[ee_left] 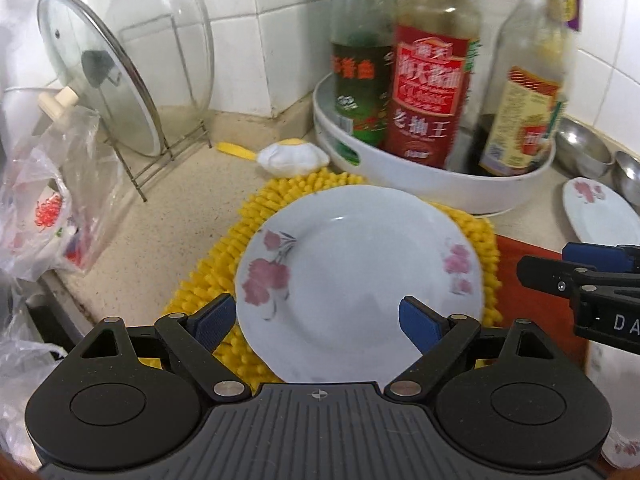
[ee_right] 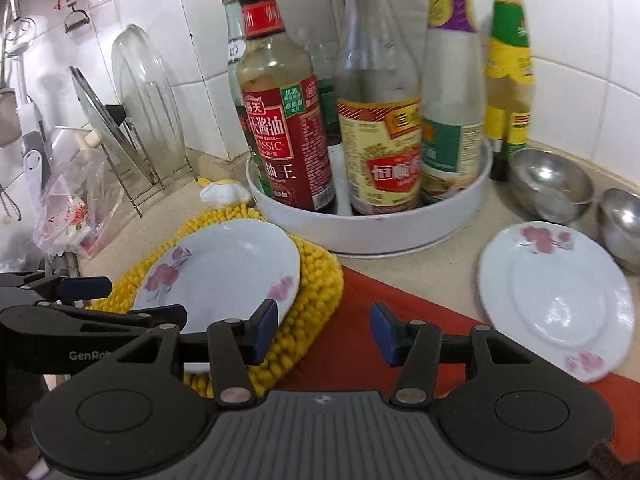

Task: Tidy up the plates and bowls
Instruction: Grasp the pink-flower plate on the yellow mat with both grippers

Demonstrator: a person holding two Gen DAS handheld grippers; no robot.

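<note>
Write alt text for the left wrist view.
The open left gripper hovers over a flowered plate lying on a yellow mat. Behind stands a white tray of bottles; a lid rack is at left, the right gripper at right.

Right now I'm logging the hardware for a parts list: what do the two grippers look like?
Both match: the left gripper and right gripper have black linkage arms with silver pivot pins, blue ribbed finger pads, round black housings and a grey ribbed centre plate. White lettering marks their sides. No cables show.
</note>
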